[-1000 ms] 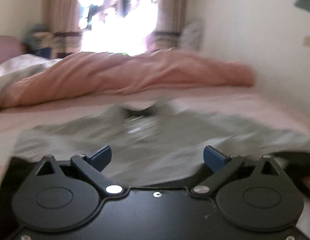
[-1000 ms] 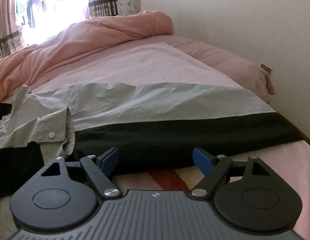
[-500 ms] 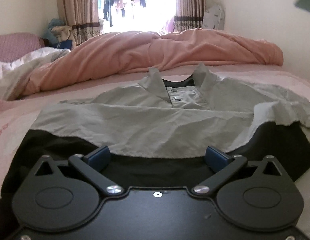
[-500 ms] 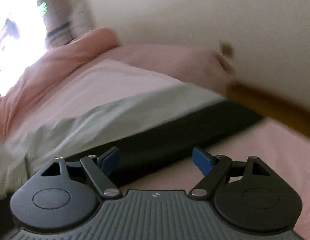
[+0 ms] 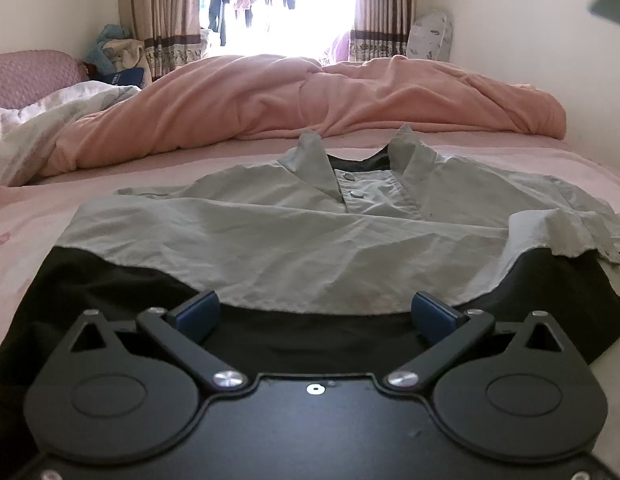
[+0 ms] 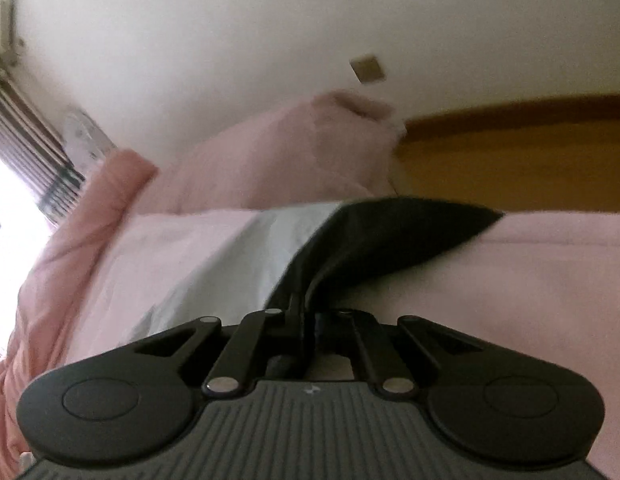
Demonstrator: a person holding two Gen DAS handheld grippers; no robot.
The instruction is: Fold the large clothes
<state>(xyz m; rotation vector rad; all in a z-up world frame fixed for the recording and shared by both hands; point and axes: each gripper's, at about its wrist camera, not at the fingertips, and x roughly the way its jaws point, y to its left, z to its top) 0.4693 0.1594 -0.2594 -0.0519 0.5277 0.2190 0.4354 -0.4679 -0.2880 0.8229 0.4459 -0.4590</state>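
Observation:
A grey collared shirt (image 5: 290, 240) with a black lower band lies spread on the pink bed sheet (image 5: 230, 156), collar towards the window. My left gripper (image 5: 316, 312) hovers low over the black band near the shirt's bottom edge, open, with nothing between its blue pads (image 5: 198, 312). In the right wrist view, which is tilted and blurred, my right gripper (image 6: 306, 316) is shut on a pinch of the shirt's black edge (image 6: 390, 236). The cloth rises in a fold from the sheet into the closed jaws.
A bunched pink duvet (image 5: 310, 96) lies across the bed beyond the collar, with a white quilt (image 5: 38, 120) at the left. A pink pillow (image 6: 290, 152) rests against the wall. A brown wooden surface (image 6: 510, 160) runs beside the bed's end.
My right gripper slid along the shirt towards its end, rolled over and closed on the black edge. The left gripper sank a little closer to the shirt and stayed open.

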